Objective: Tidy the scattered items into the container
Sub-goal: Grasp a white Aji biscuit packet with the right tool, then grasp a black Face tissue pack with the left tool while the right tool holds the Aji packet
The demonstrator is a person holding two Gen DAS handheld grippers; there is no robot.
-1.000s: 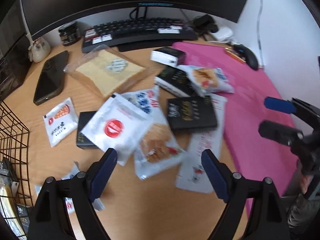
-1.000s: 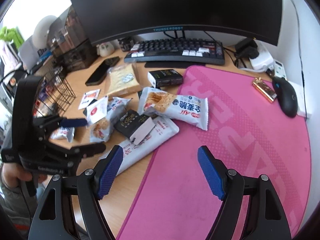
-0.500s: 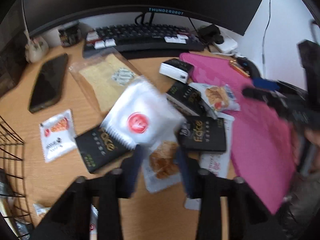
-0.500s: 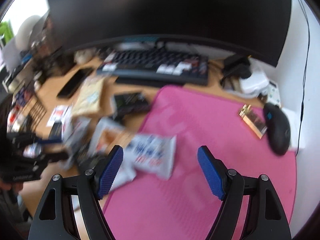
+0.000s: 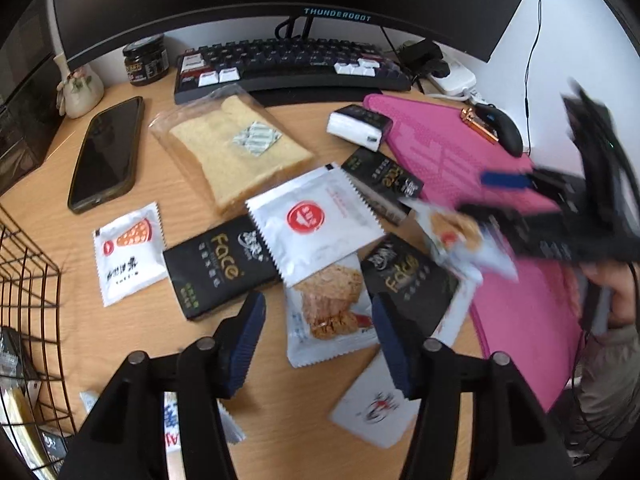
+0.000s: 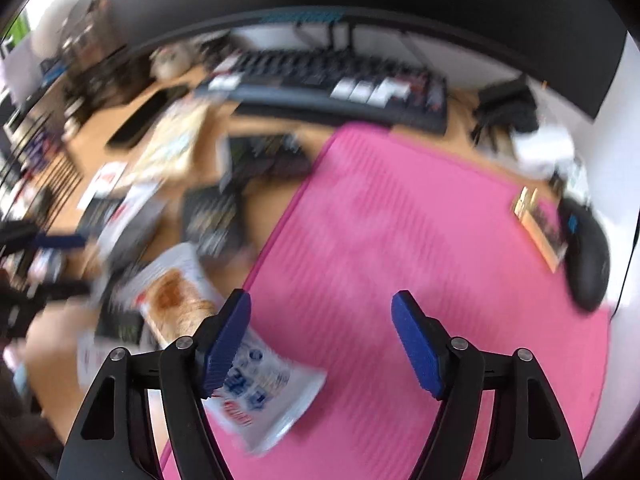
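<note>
Left wrist view: left gripper (image 5: 318, 330) opening above meat-snack packet (image 5: 330, 312), nothing clamped. Right gripper (image 6: 322, 334) slowly closing over pink mat (image 6: 420, 240), empty.

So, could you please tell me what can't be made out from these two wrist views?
- Right wrist view: motion blur smears the packets and the keyboard; no print is readable.
- Left wrist view: the wire basket is cut off by the left edge, so its contents are mostly unseen.
- Left wrist view: the right gripper is blurred; whether it touches the snack packet under it is unclear.
- Left wrist view: the left gripper hides part of the desk below.
</note>
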